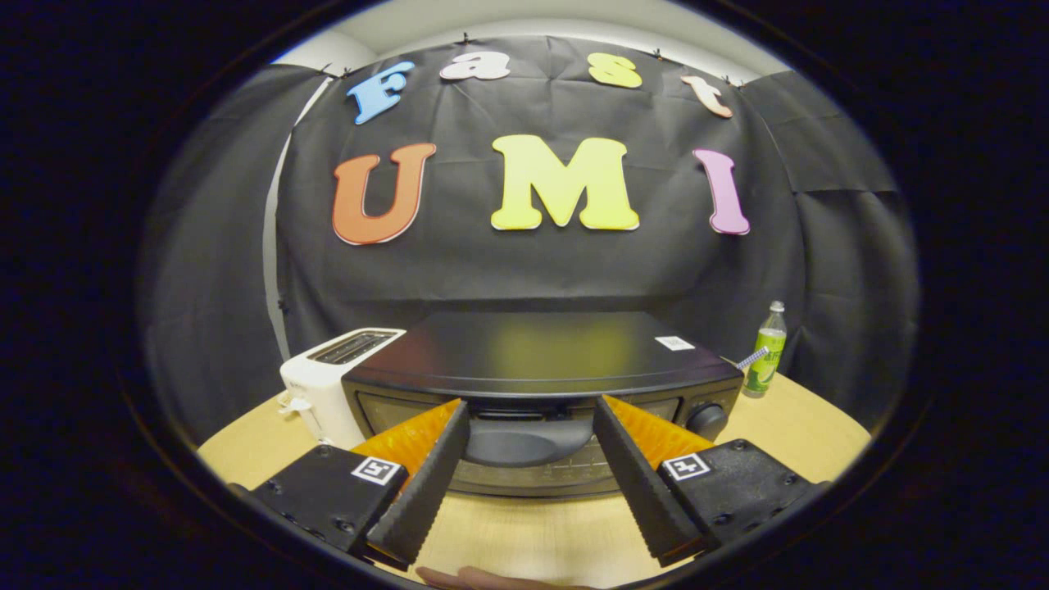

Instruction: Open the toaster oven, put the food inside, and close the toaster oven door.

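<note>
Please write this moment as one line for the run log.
phase: approach | gripper: open, fingers either side of door handle, not gripping | toaster oven: door closed | white toaster: beside oven | bottle: behind

Black toaster oven (541,360), white toaster (328,377), green bottle (766,354), pale wood table (533,533), orange-and-black, perhaps ridged, fingers (426,483).

Dim booth; sharp (edges bowed)

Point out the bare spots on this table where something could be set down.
Bare wood shows on the table right of the toaster oven, in front of the green bottle. Another strip lies before the oven door, under and between the open gripper. A small patch sits left of the white toaster. Toaster and oven stand close together: crowded there.
</note>
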